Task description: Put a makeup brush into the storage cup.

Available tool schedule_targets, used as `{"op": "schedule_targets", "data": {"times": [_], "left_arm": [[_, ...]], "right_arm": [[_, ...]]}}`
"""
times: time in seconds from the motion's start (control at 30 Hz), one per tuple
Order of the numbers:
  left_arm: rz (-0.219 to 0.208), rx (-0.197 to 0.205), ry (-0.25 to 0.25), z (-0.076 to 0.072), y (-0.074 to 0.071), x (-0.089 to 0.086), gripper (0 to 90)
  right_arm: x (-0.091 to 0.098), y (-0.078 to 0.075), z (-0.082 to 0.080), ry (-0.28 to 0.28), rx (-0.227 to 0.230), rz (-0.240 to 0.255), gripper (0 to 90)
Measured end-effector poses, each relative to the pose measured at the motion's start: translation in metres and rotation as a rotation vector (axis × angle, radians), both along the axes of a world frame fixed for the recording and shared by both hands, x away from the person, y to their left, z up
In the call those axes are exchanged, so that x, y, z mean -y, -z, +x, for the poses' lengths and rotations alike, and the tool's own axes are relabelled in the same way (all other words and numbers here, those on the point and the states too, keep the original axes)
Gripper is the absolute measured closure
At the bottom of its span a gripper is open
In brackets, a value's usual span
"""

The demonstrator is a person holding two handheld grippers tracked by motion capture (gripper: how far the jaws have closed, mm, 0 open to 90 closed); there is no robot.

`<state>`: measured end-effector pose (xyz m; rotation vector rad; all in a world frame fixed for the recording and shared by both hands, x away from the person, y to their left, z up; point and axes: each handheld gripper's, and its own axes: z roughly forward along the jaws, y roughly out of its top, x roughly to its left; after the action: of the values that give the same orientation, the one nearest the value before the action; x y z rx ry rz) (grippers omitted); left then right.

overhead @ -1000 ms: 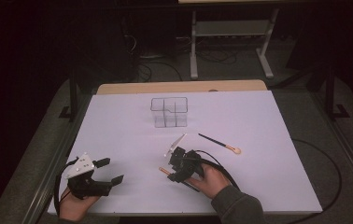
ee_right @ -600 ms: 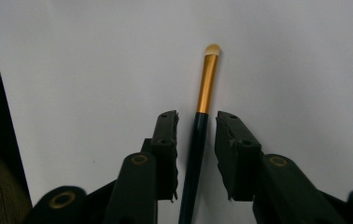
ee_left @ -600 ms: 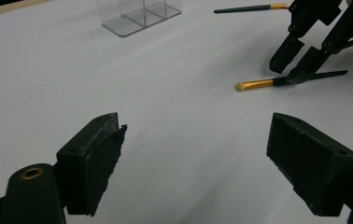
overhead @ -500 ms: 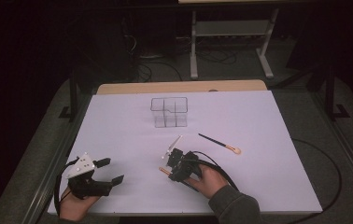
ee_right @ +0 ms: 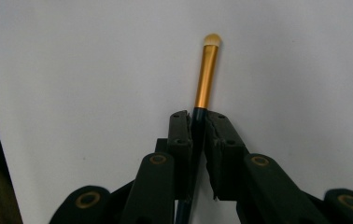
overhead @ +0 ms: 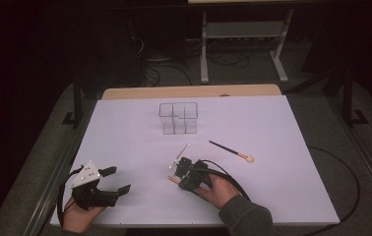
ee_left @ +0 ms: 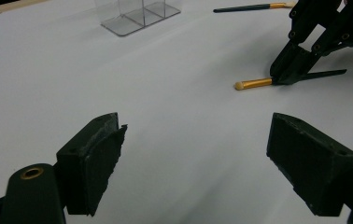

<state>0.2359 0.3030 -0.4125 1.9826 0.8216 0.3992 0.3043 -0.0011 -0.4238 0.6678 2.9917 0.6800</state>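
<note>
Right tongs point(ee_right: 198, 122) clamp a gold-ferruled brush point(ee_right: 206, 74)
The jaws have just been closing onto its dark handle, low on the white counter point(overhead: 125, 142); left tongs point(ee_left: 195, 154) stand wide apart, empty.

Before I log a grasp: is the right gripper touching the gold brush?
Touching. The right gripper view shows the right gripper with both pads pressed on the gold brush, its jaws having just been closing.

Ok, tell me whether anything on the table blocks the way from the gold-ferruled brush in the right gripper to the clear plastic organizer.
Nothing visible does. The right gripper, jaws just closed, pinches the gold-ferruled brush; bare white table lies between it and the clear plastic organizer. The second black-handled brush lies off to the right.
</note>
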Motion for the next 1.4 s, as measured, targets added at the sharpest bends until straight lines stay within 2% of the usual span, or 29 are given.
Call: {"op": "schedule_targets", "data": {"times": [0.17,0.27,0.5,0.9,0.97,1.17,1.4], "left_arm": [[0.002,-0.001,0.001,0.000,0.000,0.000,17.3],[0.003,0.003,0.003,0.000,0.000,0.000,17.3],[0.005,0.000,0.005,0.000,0.001,0.001,17.3],[0.002,-0.008,0.006,0.001,0.001,0.002,17.3],[0.007,-0.010,0.004,0.001,0.001,0.002,17.5],[0.003,-0.009,0.007,0.000,0.000,0.002,17.7],[-0.028,-0.027,0.031,0.000,-0.003,0.005,20.5]], "right_arm": [[-0.003,-0.001,-0.002,-0.007,0.018,-0.027,79.9],[-0.009,-0.002,-0.005,-0.019,0.043,-0.070,80.0],[-0.010,-0.002,-0.004,-0.023,0.036,-0.075,81.9],[-0.005,-0.002,0.004,-0.029,-0.024,-0.037,82.7],[-0.004,-0.002,0.005,-0.031,-0.048,-0.016,82.7],[-0.003,-0.004,0.004,-0.034,-0.048,-0.007,82.7],[0.006,-0.013,0.006,-0.035,-0.045,0.059,82.7]]}}
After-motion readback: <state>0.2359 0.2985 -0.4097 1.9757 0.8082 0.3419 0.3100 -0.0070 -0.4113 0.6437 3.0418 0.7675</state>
